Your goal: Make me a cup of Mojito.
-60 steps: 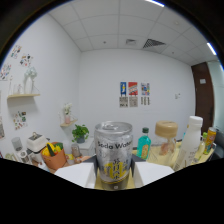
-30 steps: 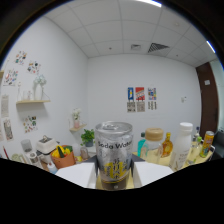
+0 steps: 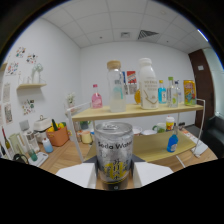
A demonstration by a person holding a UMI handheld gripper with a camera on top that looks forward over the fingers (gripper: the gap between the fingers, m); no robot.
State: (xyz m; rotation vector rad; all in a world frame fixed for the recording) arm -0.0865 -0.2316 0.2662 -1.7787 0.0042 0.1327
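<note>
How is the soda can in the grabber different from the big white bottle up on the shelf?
The soda water can is silver metal with black writing and a yellow label; the white bottle is pale and milky with a white cap. The can is short and wide, clamped between the jaws of the gripper; the bottle is taller with a narrow neck, standing on the top shelf. Both stand upright.

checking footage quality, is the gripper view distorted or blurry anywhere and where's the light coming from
Gripper view: strong fisheye, so the shelf bows and a black ring frames the scene; the soda water can held between the fingers of the gripper is fairly sharp with soft glare on its top, while the bottles behind look soft; light is even, from a ceiling panel.
</note>
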